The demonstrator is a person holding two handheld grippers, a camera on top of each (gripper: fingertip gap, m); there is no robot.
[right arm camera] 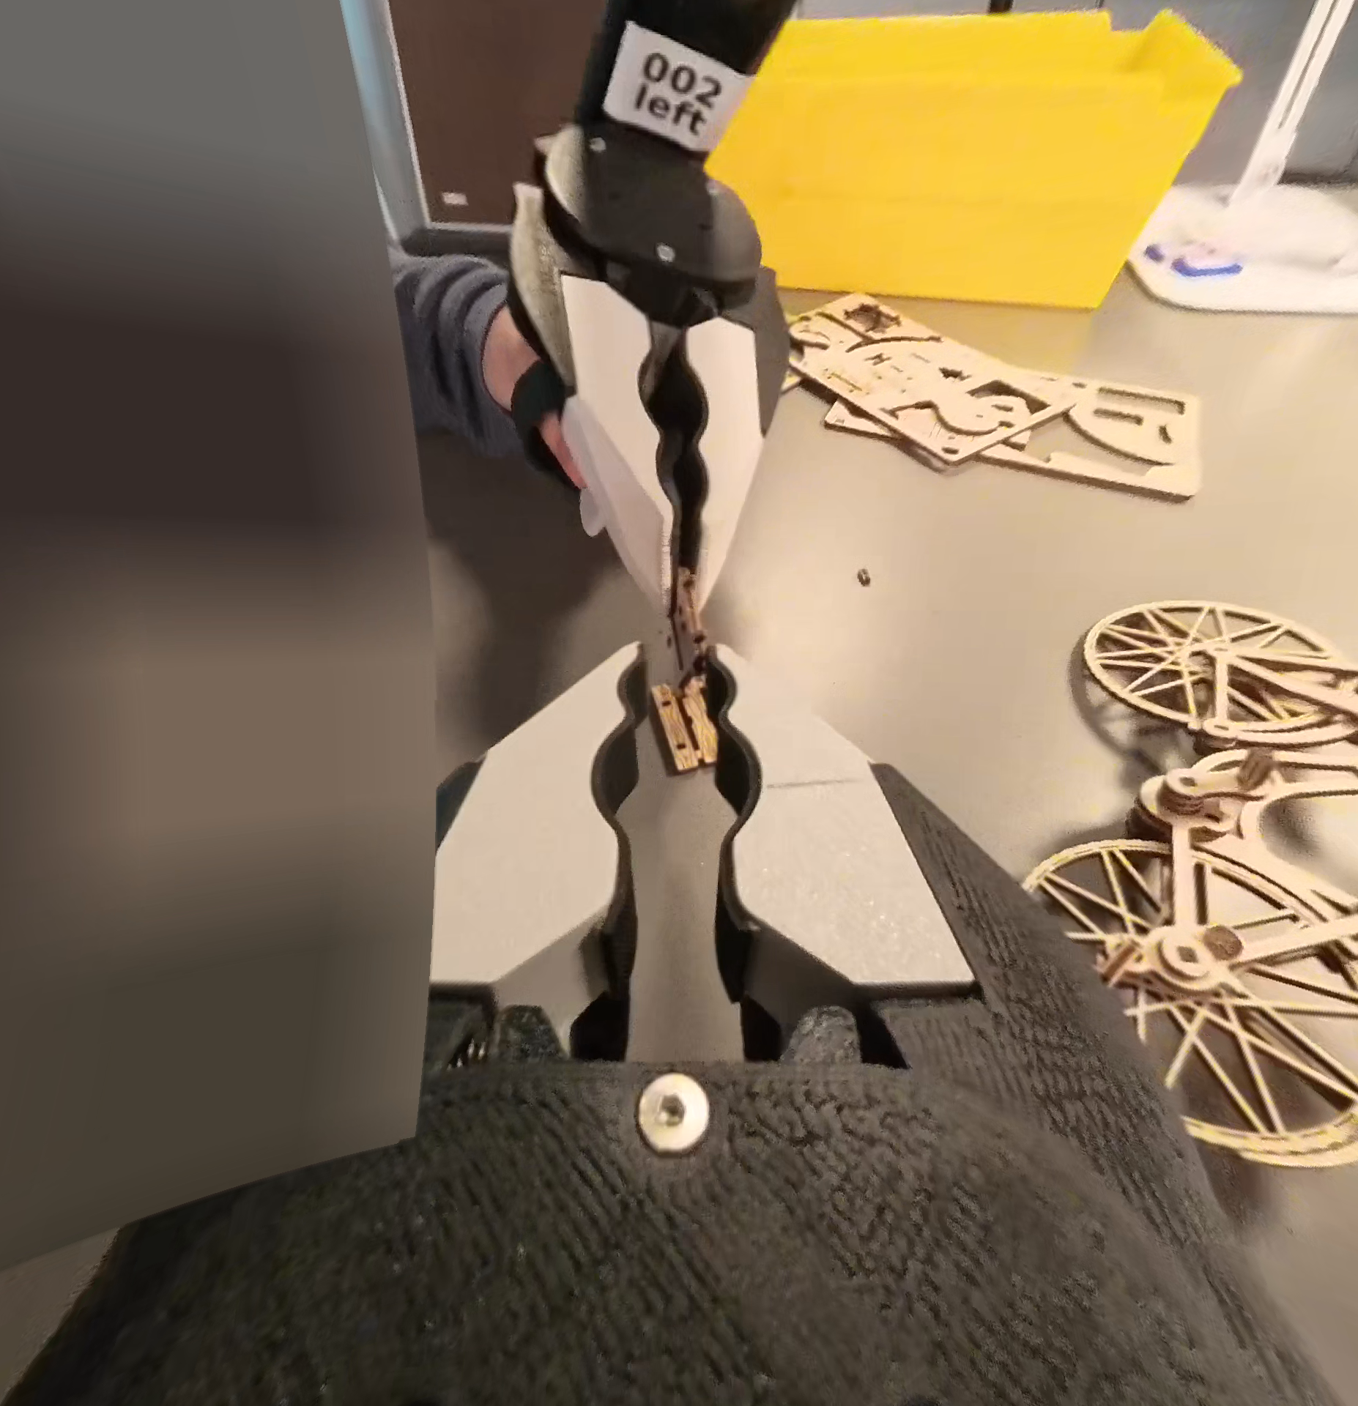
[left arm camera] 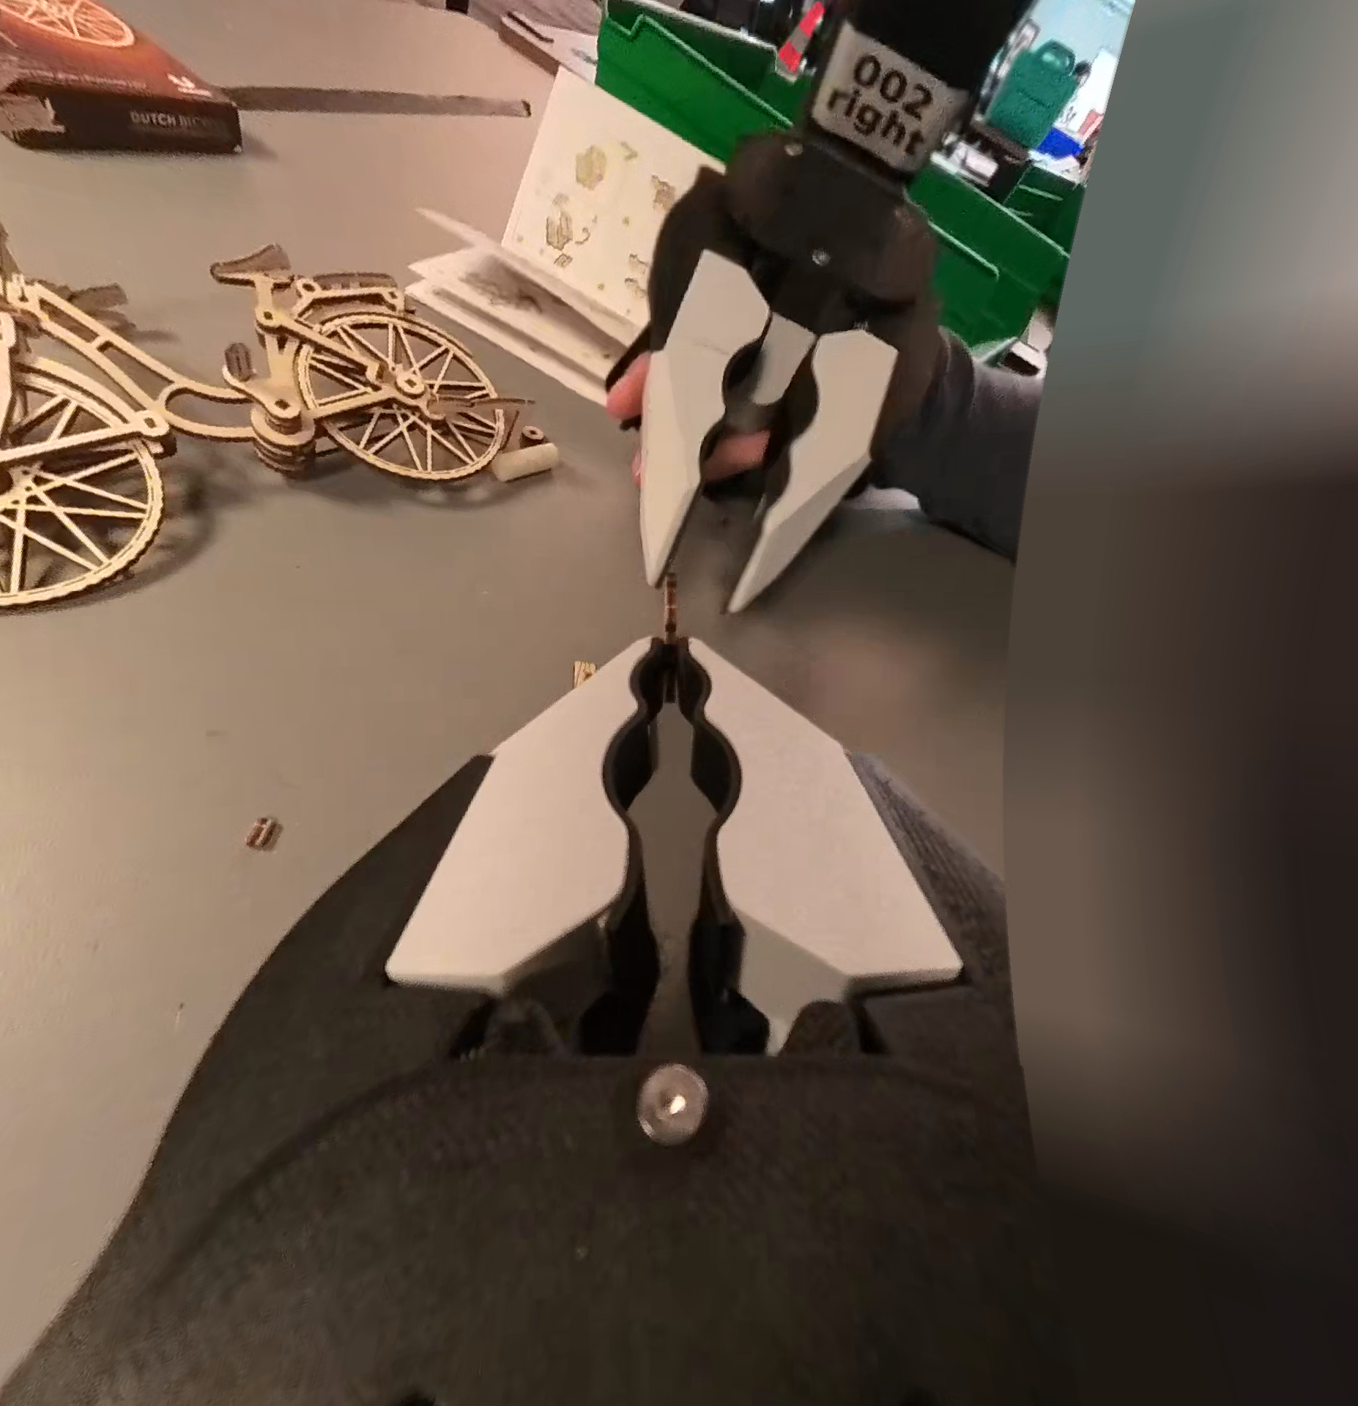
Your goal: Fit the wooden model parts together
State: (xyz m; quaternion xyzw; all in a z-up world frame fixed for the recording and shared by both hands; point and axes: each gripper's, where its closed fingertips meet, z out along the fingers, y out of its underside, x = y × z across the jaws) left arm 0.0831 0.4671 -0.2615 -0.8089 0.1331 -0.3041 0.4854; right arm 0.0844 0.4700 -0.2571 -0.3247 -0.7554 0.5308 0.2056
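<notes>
My left gripper (left arm camera: 670, 645) is shut on a thin wooden strip (left arm camera: 670, 609) that sticks out past its tips, edge-on. In the right wrist view the left gripper (right arm camera: 680, 586) comes down from above with the holed strip (right arm camera: 687, 609). My right gripper (right arm camera: 680, 658) is open, its tips on either side of the strip's end. A wider flat wooden piece (right arm camera: 687, 730) shows in the gap against the right-hand finger; I cannot tell whether it is joined to the strip. In the left wrist view the right gripper (left arm camera: 695, 590) touches the strip with one fingertip.
A wooden bicycle model (left arm camera: 341, 380) (right arm camera: 1231, 837) lies on the grey table (left arm camera: 356, 723). Cut-out wooden sheets (right arm camera: 1003, 411) and a yellow bin (right arm camera: 965, 152) are behind. An open booklet (left arm camera: 585, 228), green bins (left arm camera: 683, 76), a dark box (left arm camera: 90, 76) and small loose bits (left arm camera: 261, 831) are around. The grippers are tip to tip, or close to it. From either gripper's tips it is about 4 cm to the wider flat wooden piece (right arm camera: 687, 730).
</notes>
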